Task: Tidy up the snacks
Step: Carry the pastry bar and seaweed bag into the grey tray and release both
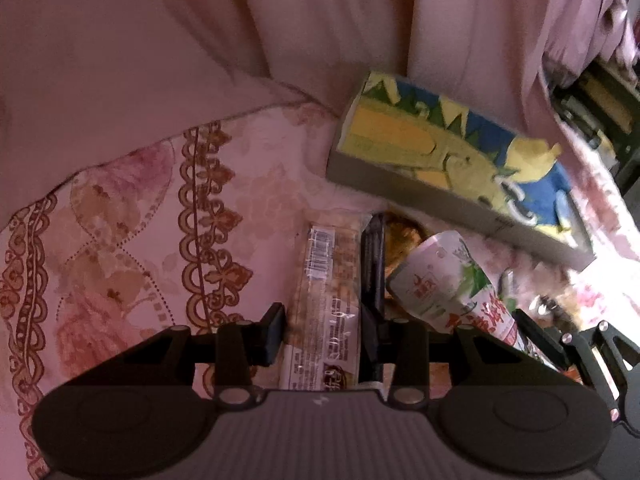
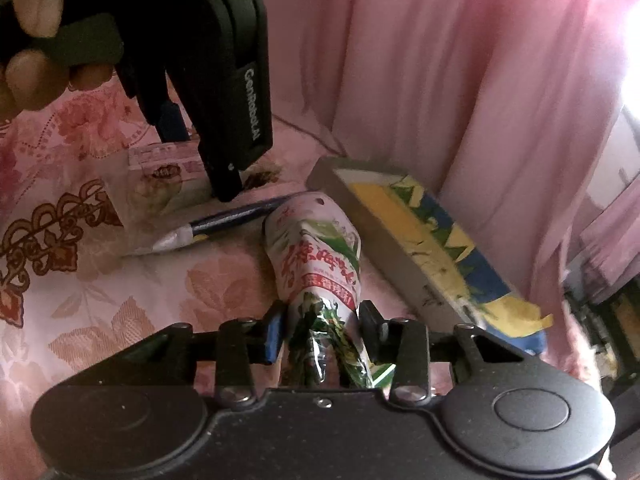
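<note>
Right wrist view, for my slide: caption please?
Right gripper clamps a seaweed snack pouch beside the cartoon box on floral bedding.

The cartoon box (image 2: 432, 248) is blurred, its far end hidden.

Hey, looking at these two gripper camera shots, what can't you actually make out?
- Box: whether it holds anything; both views show only its printed top and grey side.
- Snack bar: lower end hidden by the left gripper body, left wrist view; label too blurred to read.
- Green-and-white packet: near end hidden behind the right gripper, right wrist view.
- Dark wrapper: mostly covered by the packet and a jaw, left wrist view.
</note>
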Demonstrator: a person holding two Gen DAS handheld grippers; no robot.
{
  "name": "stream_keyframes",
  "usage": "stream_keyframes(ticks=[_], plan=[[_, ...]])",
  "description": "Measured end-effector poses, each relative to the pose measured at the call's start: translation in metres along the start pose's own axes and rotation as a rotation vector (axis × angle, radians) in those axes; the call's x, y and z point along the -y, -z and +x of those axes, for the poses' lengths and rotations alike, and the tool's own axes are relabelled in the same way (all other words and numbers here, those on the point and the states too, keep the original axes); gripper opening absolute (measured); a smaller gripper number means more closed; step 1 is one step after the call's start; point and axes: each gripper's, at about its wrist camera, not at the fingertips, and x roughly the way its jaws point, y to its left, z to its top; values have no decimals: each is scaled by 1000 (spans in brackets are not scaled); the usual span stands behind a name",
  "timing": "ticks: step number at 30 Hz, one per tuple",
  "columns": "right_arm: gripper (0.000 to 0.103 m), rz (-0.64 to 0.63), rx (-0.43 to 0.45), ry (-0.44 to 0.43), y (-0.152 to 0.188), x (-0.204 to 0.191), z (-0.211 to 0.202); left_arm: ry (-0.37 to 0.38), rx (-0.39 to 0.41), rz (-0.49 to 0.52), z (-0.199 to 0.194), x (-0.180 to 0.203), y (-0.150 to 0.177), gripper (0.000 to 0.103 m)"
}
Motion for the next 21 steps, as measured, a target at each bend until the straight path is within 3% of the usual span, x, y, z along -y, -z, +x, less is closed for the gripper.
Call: stream_keyframes(ticks=[5, 11, 17, 21], plan=[[40, 22, 22, 49, 0, 15, -11, 28, 88, 12, -19, 9, -2, 44], [40, 46, 66, 134, -4, 39, -6, 65, 173, 0, -15, 21, -17, 44], [40, 97, 108, 199, -17, 89, 21, 143, 278, -100, 19, 36, -61, 44], [40, 212, 108, 212, -20, 132, 49, 185, 323, -141, 49, 47, -89, 44]])
